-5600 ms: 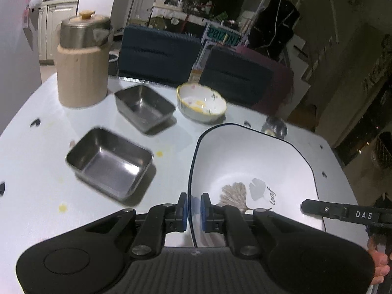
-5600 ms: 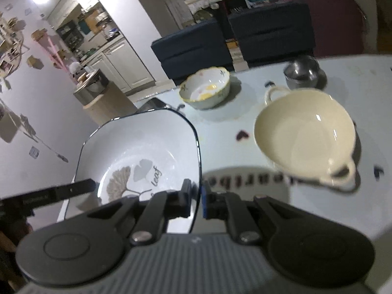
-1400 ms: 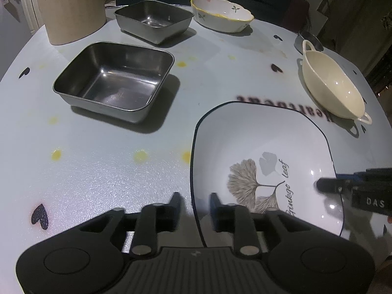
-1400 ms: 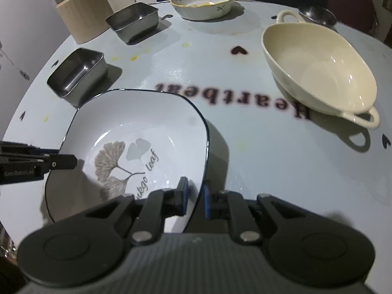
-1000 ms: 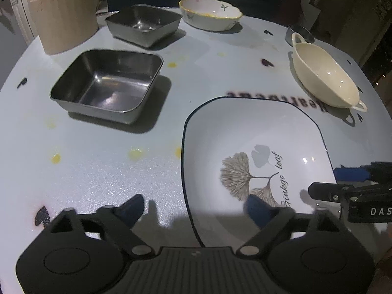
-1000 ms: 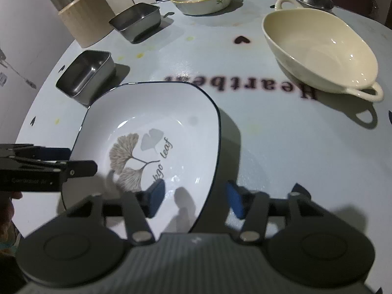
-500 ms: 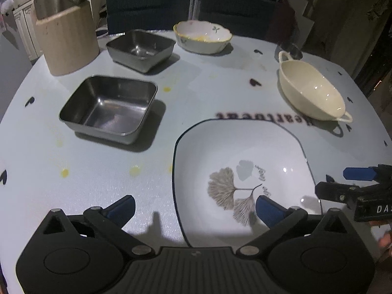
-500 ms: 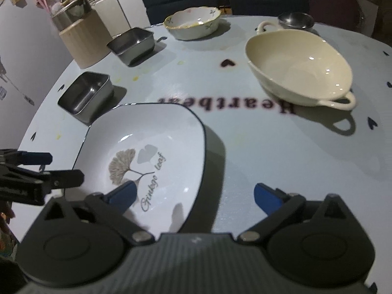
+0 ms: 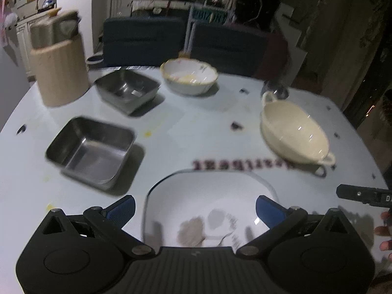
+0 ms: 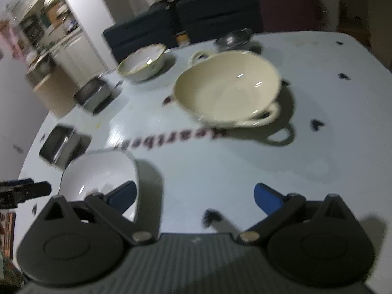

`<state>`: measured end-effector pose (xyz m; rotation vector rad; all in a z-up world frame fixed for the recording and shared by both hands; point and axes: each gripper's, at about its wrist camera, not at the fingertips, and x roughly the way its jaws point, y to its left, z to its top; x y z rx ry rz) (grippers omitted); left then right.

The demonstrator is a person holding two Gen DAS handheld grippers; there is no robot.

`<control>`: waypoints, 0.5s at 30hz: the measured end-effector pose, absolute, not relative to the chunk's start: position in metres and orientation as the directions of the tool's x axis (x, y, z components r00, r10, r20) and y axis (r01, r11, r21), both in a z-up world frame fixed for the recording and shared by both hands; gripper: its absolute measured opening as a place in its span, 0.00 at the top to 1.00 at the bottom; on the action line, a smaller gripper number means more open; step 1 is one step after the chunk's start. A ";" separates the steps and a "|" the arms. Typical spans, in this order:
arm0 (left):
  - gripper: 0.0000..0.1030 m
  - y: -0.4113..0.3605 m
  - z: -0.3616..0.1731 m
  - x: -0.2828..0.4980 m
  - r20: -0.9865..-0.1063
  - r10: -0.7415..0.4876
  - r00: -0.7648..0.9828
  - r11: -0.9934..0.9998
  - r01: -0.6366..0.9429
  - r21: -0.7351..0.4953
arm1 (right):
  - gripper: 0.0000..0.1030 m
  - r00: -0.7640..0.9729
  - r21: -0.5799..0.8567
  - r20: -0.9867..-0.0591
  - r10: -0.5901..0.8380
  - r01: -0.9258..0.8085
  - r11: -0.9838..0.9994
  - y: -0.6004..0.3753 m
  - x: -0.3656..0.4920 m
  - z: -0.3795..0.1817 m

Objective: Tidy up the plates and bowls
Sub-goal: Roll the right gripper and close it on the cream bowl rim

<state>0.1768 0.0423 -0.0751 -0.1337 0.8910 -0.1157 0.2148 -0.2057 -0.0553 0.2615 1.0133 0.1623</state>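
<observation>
Plates and bowls lay scattered, nothing stacked. The square plate sat flat on the table, between the left gripper and right gripper, both spread wide and empty. The cream bowl and steel trays looked unsorted.

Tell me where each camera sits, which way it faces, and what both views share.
Left wrist: sits on the left tongs, looking down and forward over the square plate toward the steel trays; own open fingers show, plus the right tongs and fingertips at the right edge.
Right wrist: sits on the right tongs, aimed at the cream two-handled bowl; own open fingers show, left tongs at the left edge.
Shared: plate, cream bowl, floral bowl, table.
</observation>
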 end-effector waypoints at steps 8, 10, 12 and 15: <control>0.00 0.001 -0.067 0.202 -0.709 -0.208 0.673 0.977 0.110 -0.183 | 0.00 0.594 0.350 -0.763 0.256 0.047 0.936 -0.246 0.231 -0.057; 0.00 -0.009 -0.067 0.211 -0.700 -0.227 0.677 0.973 0.125 -0.195 | 0.00 0.609 0.371 -0.748 0.262 0.056 0.927 -0.256 0.239 -0.058; 0.00 -0.019 -0.067 0.221 -0.694 -0.241 0.679 0.970 0.141 -0.199 | 0.00 0.621 0.390 -0.743 0.250 0.098 0.915 -0.268 0.245 -0.061; 0.00 -0.033 -0.067 0.235 -0.684 -0.246 0.687 0.969 0.168 -0.179 | 0.00 0.611 0.444 -0.755 0.240 0.206 0.872 -0.283 0.257 -0.070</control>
